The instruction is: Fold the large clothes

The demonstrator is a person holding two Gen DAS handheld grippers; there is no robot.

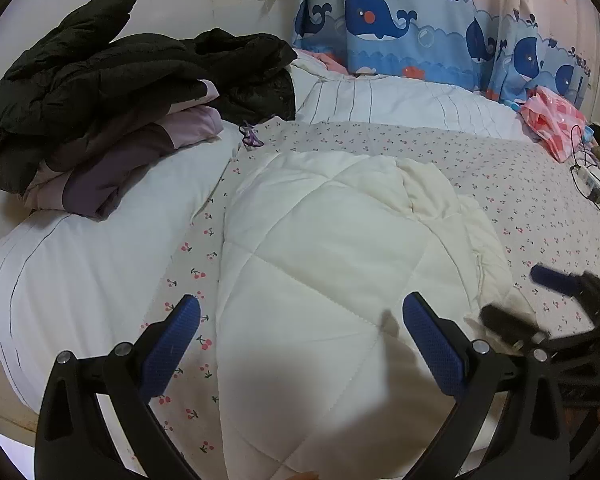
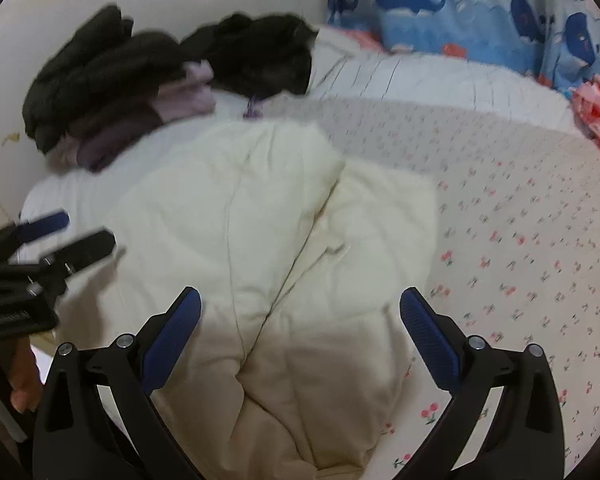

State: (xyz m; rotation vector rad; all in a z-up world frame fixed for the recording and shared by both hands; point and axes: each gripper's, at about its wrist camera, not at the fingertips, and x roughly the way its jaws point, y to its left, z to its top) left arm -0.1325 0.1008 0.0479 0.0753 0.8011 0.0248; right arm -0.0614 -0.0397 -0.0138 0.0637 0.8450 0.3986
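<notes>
- The left gripper (image 1: 300, 312) is hovering over the near part of a white quilted garment (image 1: 332, 280), its blue-padded jaws spread wide and holding nothing.
- The right gripper (image 2: 300, 304) is hanging over the same garment's near end, jaws likewise spread apart and empty; in the left wrist view it is showing blurred at the right edge (image 1: 540, 292).
- The white quilted garment is lying folded into a compact bundle on a cherry-print bedsheet (image 2: 520, 248), a deep crease running down its middle in the right wrist view.
- A pile of black and purple jackets (image 1: 100, 92) is sitting well apart on the striped white duvet (image 1: 400, 100), to the left.
- A pink plastic bag (image 1: 556, 120) is resting at the far right.
- A whale-print curtain (image 1: 420, 24) is hanging behind the bed.
</notes>
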